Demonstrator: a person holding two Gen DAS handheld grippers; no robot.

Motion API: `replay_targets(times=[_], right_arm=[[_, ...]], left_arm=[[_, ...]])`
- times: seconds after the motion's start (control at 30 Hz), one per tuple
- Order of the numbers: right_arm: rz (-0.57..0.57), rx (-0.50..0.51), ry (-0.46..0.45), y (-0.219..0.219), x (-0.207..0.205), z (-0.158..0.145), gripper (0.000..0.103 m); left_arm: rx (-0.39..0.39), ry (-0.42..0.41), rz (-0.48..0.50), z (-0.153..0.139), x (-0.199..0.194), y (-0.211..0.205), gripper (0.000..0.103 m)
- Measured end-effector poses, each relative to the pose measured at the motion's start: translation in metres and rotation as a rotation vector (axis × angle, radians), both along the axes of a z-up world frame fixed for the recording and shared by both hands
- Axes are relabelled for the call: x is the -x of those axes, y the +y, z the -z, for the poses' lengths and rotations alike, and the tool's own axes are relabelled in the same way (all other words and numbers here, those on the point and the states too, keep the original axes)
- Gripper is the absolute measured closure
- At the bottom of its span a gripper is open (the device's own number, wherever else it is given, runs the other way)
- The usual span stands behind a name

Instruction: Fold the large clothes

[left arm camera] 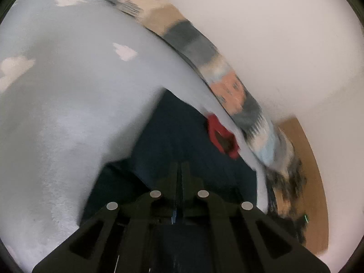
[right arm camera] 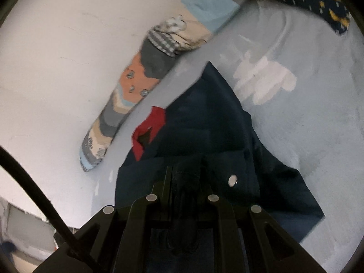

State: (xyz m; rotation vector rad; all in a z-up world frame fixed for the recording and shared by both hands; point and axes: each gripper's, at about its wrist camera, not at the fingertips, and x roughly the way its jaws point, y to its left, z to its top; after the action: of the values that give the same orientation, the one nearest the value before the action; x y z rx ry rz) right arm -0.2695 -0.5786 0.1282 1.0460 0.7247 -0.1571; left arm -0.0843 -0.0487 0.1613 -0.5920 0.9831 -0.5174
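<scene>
From the left wrist view, the left gripper (left arm camera: 180, 170) shows as matte black plastic with angular arms and four round silver pins; its two narrow fingers stand pressed almost together with only a thin slit between, and whether a fold of cloth is caught in that slit cannot be told through the blur. Just past the fingertips lies the navy garment (left arm camera: 177, 132), a dark, smooth-looking fabric with a red patch (left arm camera: 221, 136) of irregular outline and a dark centre. It rests on a pale blue bedsheet (left arm camera: 68, 91), soft and slightly fuzzy, printed with white cloud shapes. Along the sheet's edge runs a patterned blanket (left arm camera: 204, 56), a curving band of grey, beige, peach and light blue blocks, and behind it rises a plain white wall (left arm camera: 284, 34). A brown cardboard piece (left arm camera: 304, 159) sits at the right. From the right wrist view, the right gripper (right arm camera: 185, 168) is drawn nearly closed on a thick bunched fold of the navy garment, which spreads ahead in broad flat panels with sharp corners over the bedsheet. The red patch shows at its left edge, near the blanket. A black cable (right arm camera: 34, 188) curves across the lower left.
</scene>
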Motion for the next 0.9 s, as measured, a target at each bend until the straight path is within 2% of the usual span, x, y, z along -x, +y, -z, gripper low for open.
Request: replay_targets(times=[0.03,0.07,0.1,0.13,0.2,0.23,0.37,0.4,0.53,0.63,0.7,0.73,0.83,0.9], right_arm=[[0.01,-0.012,0.008,-0.003,-0.004,0.006,0.089],[0.016,-0.025,0.019,-0.006,-0.008,0.014,0.089],[0.017,-0.028,0.028,-0.008,-0.011,0.018,0.089],[0.02,-0.029,0.036,-0.009,-0.013,0.022,0.089],[0.025,-0.041,0.044,-0.011,-0.015,0.029,0.089],[0.027,-0.045,0.045,-0.011,-0.015,0.03,0.089],[0.029,-0.042,0.037,-0.01,-0.013,0.029,0.089],[0.028,-0.042,0.035,-0.01,-0.012,0.027,0.089],[0.028,-0.046,0.029,-0.013,-0.009,0.026,0.089],[0.028,-0.052,0.028,-0.013,-0.01,0.026,0.089],[0.024,-0.051,0.027,-0.012,-0.01,0.025,0.089],[0.023,-0.049,0.026,-0.011,-0.01,0.024,0.089],[0.019,-0.042,0.024,-0.01,-0.01,0.022,0.089],[0.021,-0.045,0.022,-0.01,-0.009,0.021,0.089]], left_arm=[[-0.025,-0.013,0.039,-0.002,0.001,-0.002,0.086],[-0.077,-0.037,0.081,-0.005,0.005,-0.005,0.052],[-0.15,-0.08,0.118,-0.008,0.012,-0.008,0.026],[-0.203,-0.126,0.141,-0.01,0.019,-0.009,0.023],[-0.336,-0.222,0.242,-0.016,0.036,-0.016,0.023],[-0.378,-0.274,0.287,-0.018,0.046,-0.017,0.023],[-0.451,-0.4,0.477,-0.022,0.076,-0.02,0.023],[-0.47,-0.448,0.557,-0.023,0.089,-0.022,0.023],[-0.474,-0.562,0.721,-0.024,0.125,-0.021,0.023],[-0.505,-0.633,0.796,-0.019,0.145,-0.032,0.023],[-0.581,-0.723,0.765,-0.014,0.151,-0.047,0.027],[-0.612,-0.738,0.768,-0.01,0.151,-0.054,0.028],[-0.719,-0.753,0.772,0.007,0.144,-0.076,0.039],[-0.728,-0.716,0.835,0.017,0.14,-0.084,0.04]])
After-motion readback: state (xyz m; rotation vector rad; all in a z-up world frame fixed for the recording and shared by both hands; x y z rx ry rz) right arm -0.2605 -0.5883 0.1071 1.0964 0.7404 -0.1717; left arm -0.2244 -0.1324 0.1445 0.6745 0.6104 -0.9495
